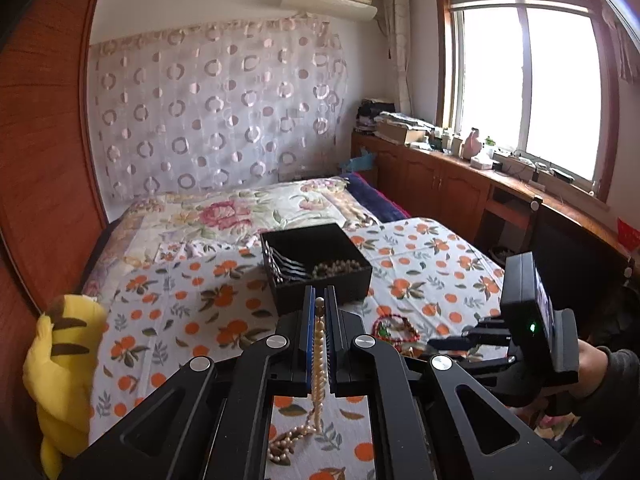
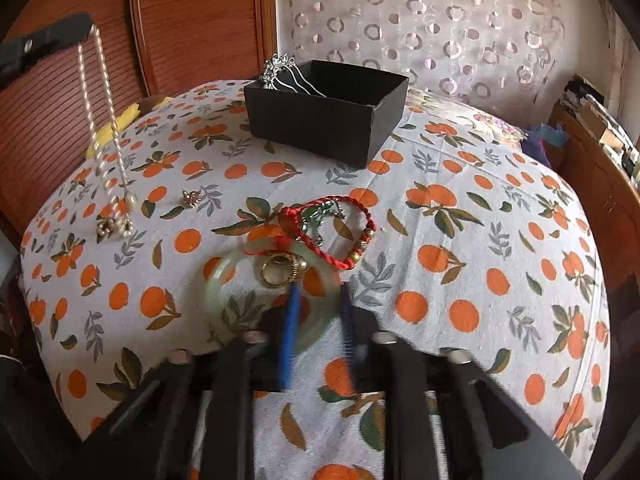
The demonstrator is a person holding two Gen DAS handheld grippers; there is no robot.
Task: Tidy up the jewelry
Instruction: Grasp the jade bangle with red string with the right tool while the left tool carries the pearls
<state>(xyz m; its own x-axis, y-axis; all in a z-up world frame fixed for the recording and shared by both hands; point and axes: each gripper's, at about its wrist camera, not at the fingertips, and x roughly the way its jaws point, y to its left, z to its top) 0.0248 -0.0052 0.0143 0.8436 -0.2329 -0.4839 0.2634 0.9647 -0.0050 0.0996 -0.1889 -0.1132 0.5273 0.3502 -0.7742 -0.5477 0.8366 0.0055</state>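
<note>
My left gripper (image 1: 320, 300) is shut on a pearl necklace (image 1: 319, 356), which hangs down to the orange-print bedspread (image 1: 180, 320); the strand also shows in the right wrist view (image 2: 100, 120), its lower end touching the cloth. A black box (image 1: 316, 266) ahead holds a bead bracelet (image 1: 338, 268) and silver hairpins (image 2: 280, 70). My right gripper (image 2: 318, 292) is open, blurred, low over a pale green jade bangle (image 2: 224, 276), a gold ring (image 2: 280, 272) and a red cord bracelet (image 2: 340, 232).
A small gold piece (image 2: 191, 198) and a gold clasp cluster (image 2: 114, 226) lie on the cloth at the left. A yellow plush toy (image 1: 60, 360) sits at the bed's left edge. Wooden wardrobe (image 2: 160, 20) behind; cabinets (image 1: 440, 184) under the window at right.
</note>
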